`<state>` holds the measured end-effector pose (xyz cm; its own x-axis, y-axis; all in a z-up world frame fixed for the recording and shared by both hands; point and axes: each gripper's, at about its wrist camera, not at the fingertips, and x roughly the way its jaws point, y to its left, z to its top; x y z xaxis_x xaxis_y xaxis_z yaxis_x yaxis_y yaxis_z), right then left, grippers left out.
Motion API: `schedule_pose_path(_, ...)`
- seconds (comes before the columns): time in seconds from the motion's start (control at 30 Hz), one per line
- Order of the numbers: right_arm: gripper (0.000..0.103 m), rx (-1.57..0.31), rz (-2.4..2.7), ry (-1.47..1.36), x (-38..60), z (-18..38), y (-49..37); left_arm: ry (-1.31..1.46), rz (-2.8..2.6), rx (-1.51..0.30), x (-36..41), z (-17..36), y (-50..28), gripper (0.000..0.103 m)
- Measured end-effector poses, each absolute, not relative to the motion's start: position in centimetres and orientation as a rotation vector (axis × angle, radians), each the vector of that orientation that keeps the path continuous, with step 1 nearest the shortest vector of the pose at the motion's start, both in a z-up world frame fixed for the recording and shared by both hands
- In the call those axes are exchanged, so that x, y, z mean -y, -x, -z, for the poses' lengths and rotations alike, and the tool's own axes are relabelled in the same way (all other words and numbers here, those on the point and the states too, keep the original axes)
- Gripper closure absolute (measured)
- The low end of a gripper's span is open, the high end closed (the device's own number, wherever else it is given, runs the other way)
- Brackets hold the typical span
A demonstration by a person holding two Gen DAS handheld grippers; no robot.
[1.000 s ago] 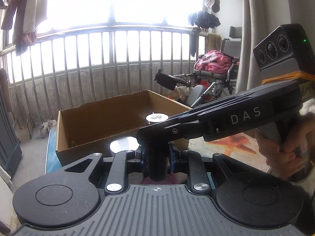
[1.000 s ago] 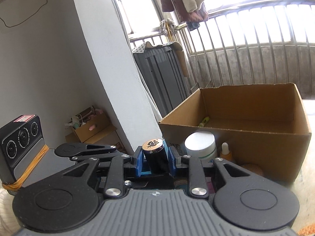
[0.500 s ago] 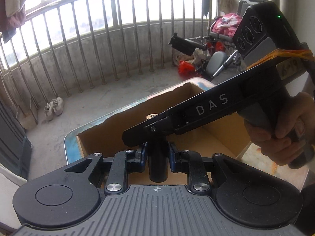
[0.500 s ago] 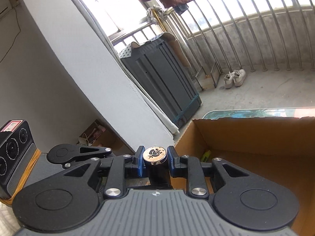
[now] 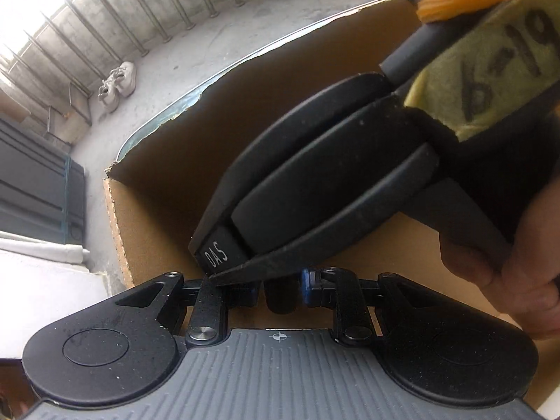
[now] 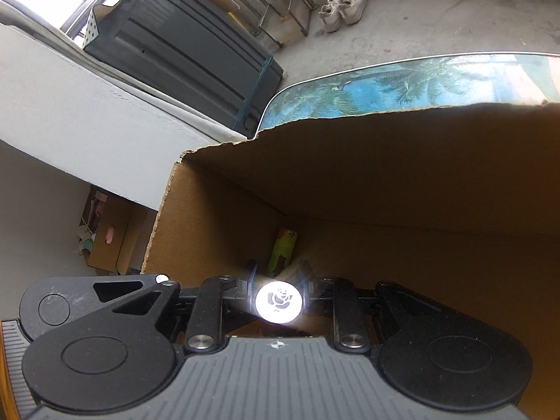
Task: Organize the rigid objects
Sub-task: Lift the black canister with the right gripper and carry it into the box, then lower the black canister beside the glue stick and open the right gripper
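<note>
A dark bottle with a shiny rose-stamped cap (image 6: 279,302) is held over an open cardboard box (image 6: 164,210). My right gripper (image 6: 278,285) is shut on it just under the cap. In the left wrist view my left gripper (image 5: 280,288) is shut on a dark cylinder (image 5: 280,302), apparently the same bottle's lower body. The right gripper's black body (image 5: 315,192) hides its top, crossing close overhead with a hand (image 5: 525,280) on its handle. Part of the left gripper's body (image 6: 70,301) shows at lower left in the right wrist view.
A green-yellow pack (image 6: 284,250) lies on the box floor by the far left corner. The box stands on a palm-print table (image 6: 385,84). Beyond are a grey cabinet (image 6: 182,45), shoes (image 6: 343,8) by the railing and a small carton (image 6: 108,241) on the floor.
Both grippers have tipped downward and moved over the box together, still gripping the bottle. The railing and the jars beside the box have left view; the box interior now fills it.
</note>
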<state>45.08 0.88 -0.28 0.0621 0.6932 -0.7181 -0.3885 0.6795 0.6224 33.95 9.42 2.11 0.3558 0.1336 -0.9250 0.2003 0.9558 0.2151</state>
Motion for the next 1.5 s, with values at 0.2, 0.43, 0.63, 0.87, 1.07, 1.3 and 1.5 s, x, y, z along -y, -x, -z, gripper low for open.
schedule_pose_path(0.2, 0.071, -1.232, -0.765, -0.296, -0.6, 0.5, -45.8, -0.371, -0.038, -1.236, -10.6, -1.4, -35.6, 0.081)
schedule_pose_path(0.43, 0.060, -1.242, -0.760, -0.350, 0.1, 1.8, -45.6, -0.470, -0.066, -1.228, -10.4, -0.7, -35.5, 0.080)
schedule_pose_path(0.63, 0.072, -1.258, -0.781, -0.374, -0.1, 2.4, -45.5, -0.388, -0.075, -1.218, -11.6, -2.0, -35.7, 0.080)
schedule_pose_path(0.87, 0.073, -1.252, -0.802, -0.380, -0.6, 2.5, -45.5, -0.440, 0.003, -1.265, -11.9, -2.3, -35.2, 0.086)
schedule_pose_path(1.07, 0.073, -1.211, -0.807, -0.398, -0.4, 2.0, -45.5, -0.425, -0.080, -1.214, -12.8, -2.2, -36.5, 0.092)
schedule_pose_path(1.3, 0.072, -1.211, -0.808, -0.410, -0.2, 1.9, -45.5, -0.461, -0.090, -1.198, -12.8, -2.4, -37.1, 0.092)
schedule_pose_path(1.5, 0.072, -1.173, -0.811, -0.399, -0.1, 1.1, -45.2, -0.453, -0.076, -1.146, -12.8, -5.0, -36.3, 0.089)
